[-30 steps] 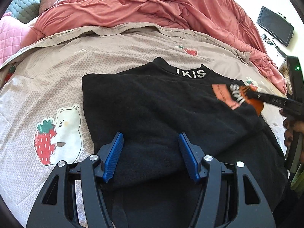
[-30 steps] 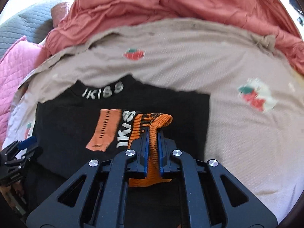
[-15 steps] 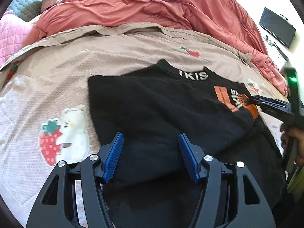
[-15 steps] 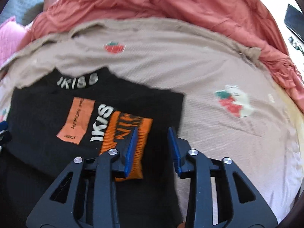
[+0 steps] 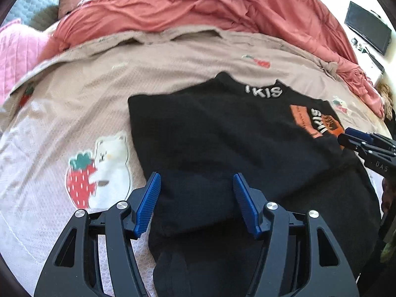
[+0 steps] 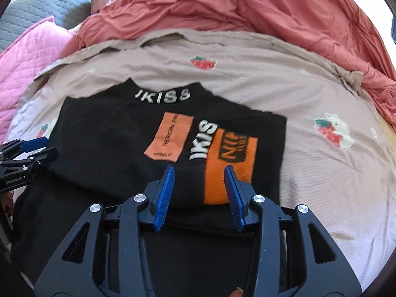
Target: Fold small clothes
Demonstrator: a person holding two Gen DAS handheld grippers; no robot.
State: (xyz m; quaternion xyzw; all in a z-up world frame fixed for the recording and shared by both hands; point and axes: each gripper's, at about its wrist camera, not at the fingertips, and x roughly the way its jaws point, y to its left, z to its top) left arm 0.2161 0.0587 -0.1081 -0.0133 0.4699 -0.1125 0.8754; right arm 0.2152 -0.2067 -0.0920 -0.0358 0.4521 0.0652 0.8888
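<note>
A black sweater [image 5: 222, 138] with white "IKISS" lettering and orange patches lies folded on the beige bedsheet [image 5: 74, 113]. It also shows in the right wrist view [image 6: 118, 143], with its orange cuff [image 6: 230, 165] lying flat on top. My left gripper [image 5: 196, 188] is open and empty, low over the sweater's near left part. My right gripper [image 6: 199, 180] is open and empty, just in front of the orange cuff. Each gripper shows at the edge of the other's view: the right one [image 5: 366, 141] and the left one [image 6: 27, 153].
A crumpled red quilt [image 5: 210, 7] fills the back of the bed. A pink quilted blanket [image 6: 32, 57] and a grey one [image 6: 37, 7] lie at the far left. A dark screen [image 5: 366, 29] stands at the far right. The sheet has strawberry and bear prints [image 5: 99, 170].
My right gripper opened and let go of the orange cuff, which now lies flat on the sweater, and drew back a little. My left gripper stayed open and shifted slightly left.
</note>
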